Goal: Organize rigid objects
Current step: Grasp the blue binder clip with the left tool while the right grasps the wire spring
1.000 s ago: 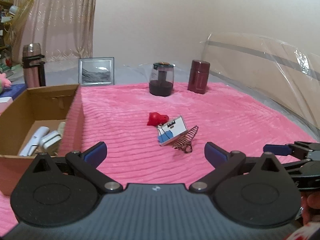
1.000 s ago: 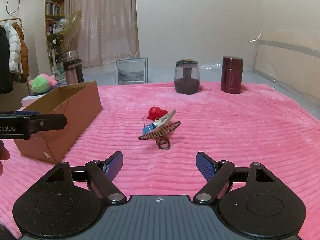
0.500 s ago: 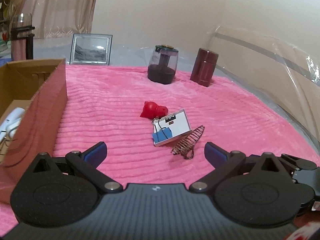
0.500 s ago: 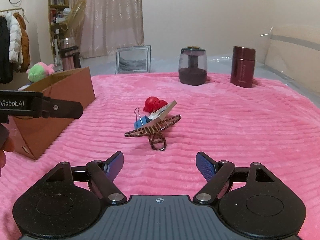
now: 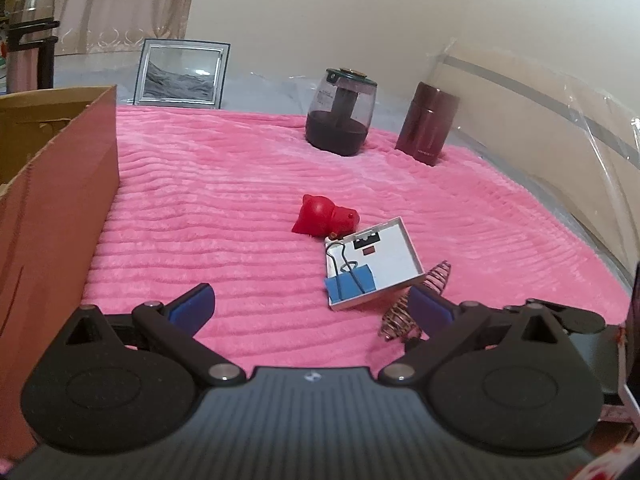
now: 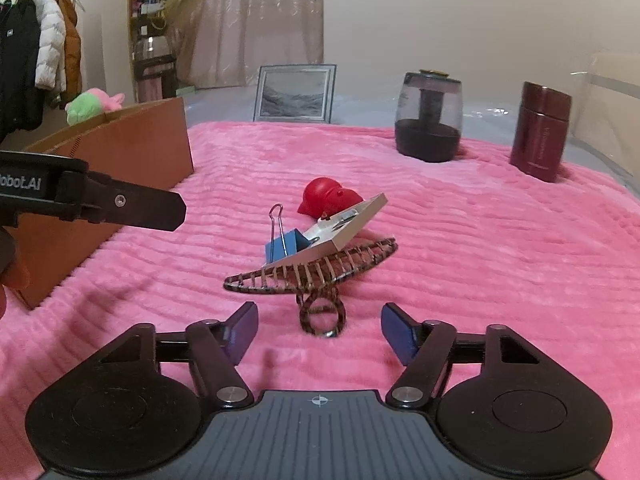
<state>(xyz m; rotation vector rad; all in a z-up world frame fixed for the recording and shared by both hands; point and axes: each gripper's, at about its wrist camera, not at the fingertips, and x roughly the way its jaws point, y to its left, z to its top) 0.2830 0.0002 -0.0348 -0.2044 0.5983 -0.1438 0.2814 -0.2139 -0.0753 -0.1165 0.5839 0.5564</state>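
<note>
I'm lining up the right gripper (image 6: 319, 330) on the brown hair clip (image 6: 312, 270) in the small pile mid-blanket (image 6: 480, 260), jaws just closing but nothing pinched yet, left gripper (image 5: 308, 304) wide open and empty, so next I'd nudge forward, squeeze, then head for the cardboard box (image 6: 132, 148).

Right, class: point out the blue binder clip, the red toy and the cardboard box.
blue binder clip (image 6: 285, 246): right wrist view, blue body.
red toy (image 5: 322, 216): left wrist view, rounded body.
cardboard box (image 5: 60, 216): left wrist view, outer side wall.
</note>
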